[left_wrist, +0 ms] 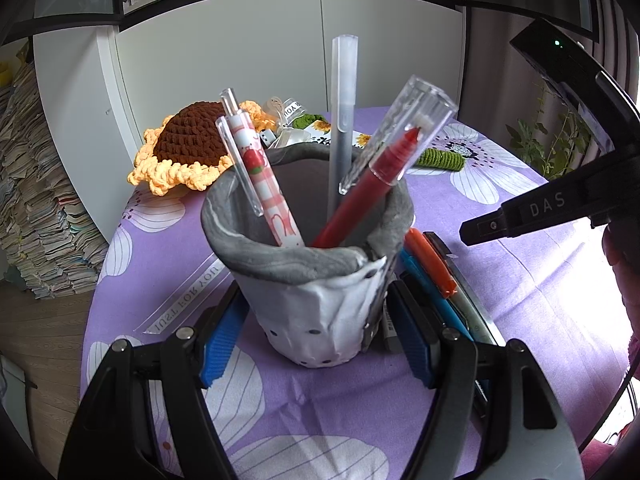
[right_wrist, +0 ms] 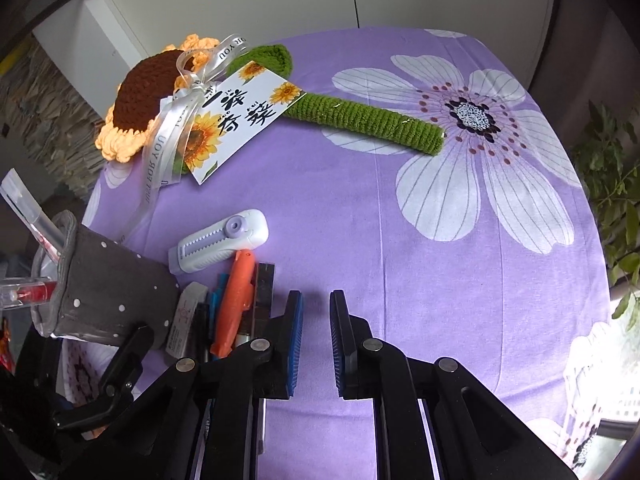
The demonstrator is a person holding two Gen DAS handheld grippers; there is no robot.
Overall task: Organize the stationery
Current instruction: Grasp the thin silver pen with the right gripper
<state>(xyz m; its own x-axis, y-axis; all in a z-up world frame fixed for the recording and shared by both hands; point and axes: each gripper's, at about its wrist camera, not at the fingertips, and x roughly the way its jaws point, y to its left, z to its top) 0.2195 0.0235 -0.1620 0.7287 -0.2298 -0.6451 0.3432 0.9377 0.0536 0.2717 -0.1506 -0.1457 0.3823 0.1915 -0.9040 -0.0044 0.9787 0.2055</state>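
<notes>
A grey fabric pen holder (left_wrist: 316, 288) stands on the purple flowered cloth and holds a red pen (left_wrist: 360, 204), a pink checked pen (left_wrist: 264, 184) and a frosted grey pen (left_wrist: 340, 120). My left gripper (left_wrist: 316, 344) is shut on the holder, one blue pad on each side of its base. The holder also shows in the right wrist view (right_wrist: 116, 284). Loose items lie beside it: an orange pen (right_wrist: 236, 304), blue pens (right_wrist: 216, 300), a white correction tape (right_wrist: 224, 244). My right gripper (right_wrist: 316, 344) is open and empty over the cloth, right of these items.
A crocheted sunflower (right_wrist: 144, 96) with a green stem (right_wrist: 372, 120), ribbon and card (right_wrist: 240, 116) lies at the back of the round table (right_wrist: 440, 320). White cabinets (left_wrist: 280, 48) stand behind. A plant (right_wrist: 616, 216) is at the right.
</notes>
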